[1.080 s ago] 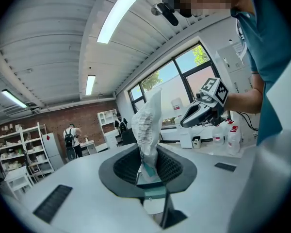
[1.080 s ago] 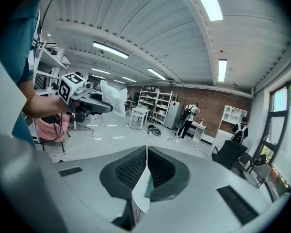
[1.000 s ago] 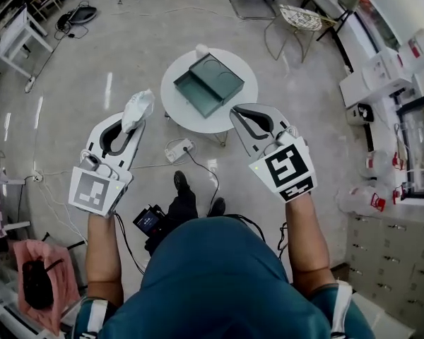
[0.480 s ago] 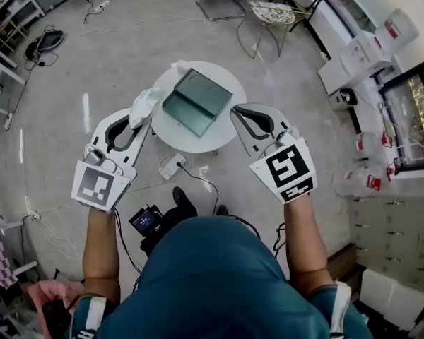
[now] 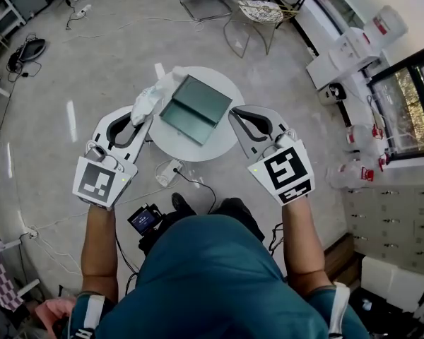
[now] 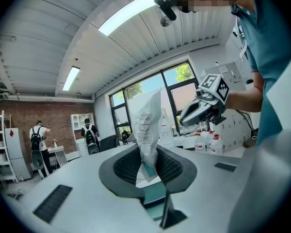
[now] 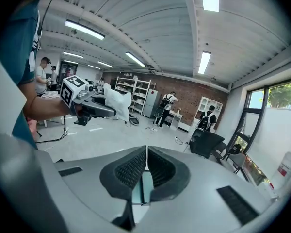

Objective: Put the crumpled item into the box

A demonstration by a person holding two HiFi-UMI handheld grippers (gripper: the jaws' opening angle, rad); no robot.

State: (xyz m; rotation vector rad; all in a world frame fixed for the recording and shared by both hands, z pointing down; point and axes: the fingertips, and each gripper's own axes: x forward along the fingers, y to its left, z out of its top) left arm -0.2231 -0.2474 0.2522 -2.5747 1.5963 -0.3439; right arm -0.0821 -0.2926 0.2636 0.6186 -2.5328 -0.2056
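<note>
Pinching the crumpled item (image 5: 144,102) between its jaws, the left gripper (image 5: 141,117) hovers just beside the open box (image 5: 196,109) on the round bench (image 5: 198,151). The right gripper (image 5: 235,112) is pressed together and empty. Pickup looks done; dropping the item into the box remains.
</note>
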